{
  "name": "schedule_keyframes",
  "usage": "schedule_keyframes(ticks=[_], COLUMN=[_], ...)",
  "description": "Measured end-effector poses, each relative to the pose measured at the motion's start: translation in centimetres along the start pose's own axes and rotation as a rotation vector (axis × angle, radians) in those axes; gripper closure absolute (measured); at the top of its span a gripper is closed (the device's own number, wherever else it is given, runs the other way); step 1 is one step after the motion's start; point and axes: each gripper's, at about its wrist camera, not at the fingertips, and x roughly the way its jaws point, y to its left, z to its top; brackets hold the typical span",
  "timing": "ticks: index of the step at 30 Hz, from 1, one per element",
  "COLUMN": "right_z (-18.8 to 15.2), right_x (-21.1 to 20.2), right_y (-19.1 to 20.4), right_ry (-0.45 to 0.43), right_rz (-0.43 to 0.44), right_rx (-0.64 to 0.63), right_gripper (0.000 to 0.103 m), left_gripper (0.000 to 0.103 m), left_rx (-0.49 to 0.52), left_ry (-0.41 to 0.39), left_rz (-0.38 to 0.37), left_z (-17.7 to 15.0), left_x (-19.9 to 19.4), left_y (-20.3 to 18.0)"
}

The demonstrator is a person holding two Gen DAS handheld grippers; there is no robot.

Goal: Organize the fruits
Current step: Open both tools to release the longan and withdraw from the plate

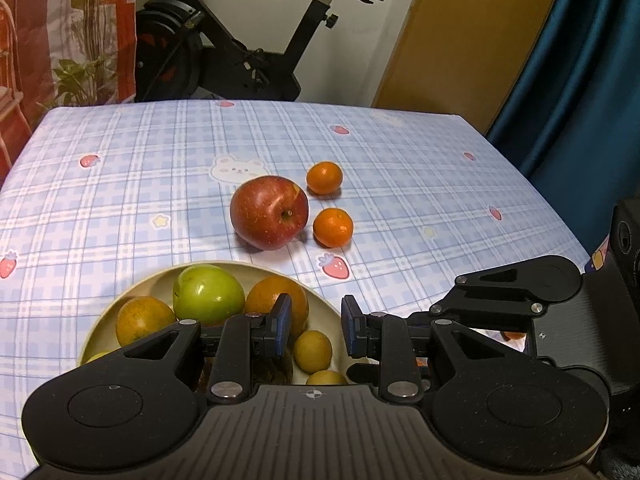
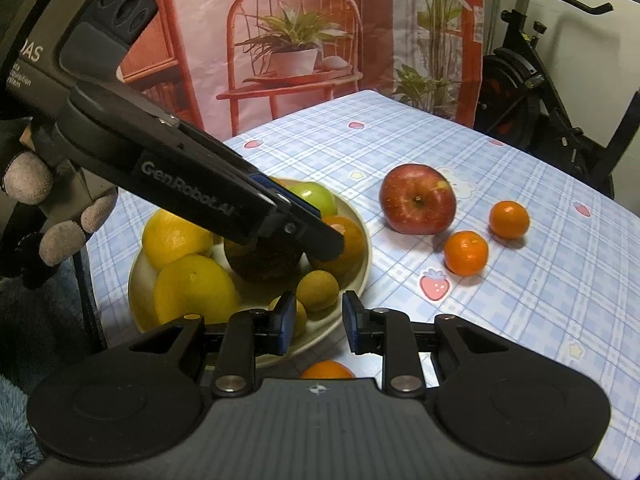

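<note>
- Covering the table is a smooth plaid tablecloth [image 1: 400, 184] in pale blue and white, printed with strawberries, stars and a bear; an exercise bike [image 1: 240, 52] stands beyond its far edge.
- A round, shallow cream plate [image 2: 362, 236] sits by the near edge, holding a glossy green apple [image 1: 208, 292], dimpled oranges [image 1: 142, 318], two yellow citrus fruits [image 2: 176, 236], a dark rough-skinned fruit [image 2: 264, 260] and small dull yellow-green round fruits [image 1: 313, 350].
- A shiny red apple [image 1: 270, 212], lying on its side, rests near the middle of the table, with two small mandarins [image 1: 333, 227] just beside it, all apart from the plate.
- The left gripper [image 1: 316, 326] hovers over the plate's rim, its blue pads at their narrowest and clamping nothing.
- The right gripper [image 2: 316, 324] hangs above the plate's near rim, likewise closed down and empty; another orange fruit [image 2: 326, 370] peeks from beneath it.
</note>
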Motion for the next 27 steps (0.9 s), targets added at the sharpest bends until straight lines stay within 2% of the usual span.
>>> schedule_keyframes(ticks=[15,27], right_z=[-0.5,-2.1], right_x=[-2.3,-5.8], right_y=[-1.6,-6.3], right_ry=[-0.050,-0.094], right_rz=[-0.051,-0.177], right_rx=[0.069,0.216], right_gripper=[0.076,0.076], left_gripper=[0.075,0.075], left_rx=[0.025,0.030], left_ry=[-0.017,-0.041], left_rz=[0.020,0.022], left_z=[0.3,0.5], left_x=[-0.6,-0.6], left_y=[-1.2,-2.2])
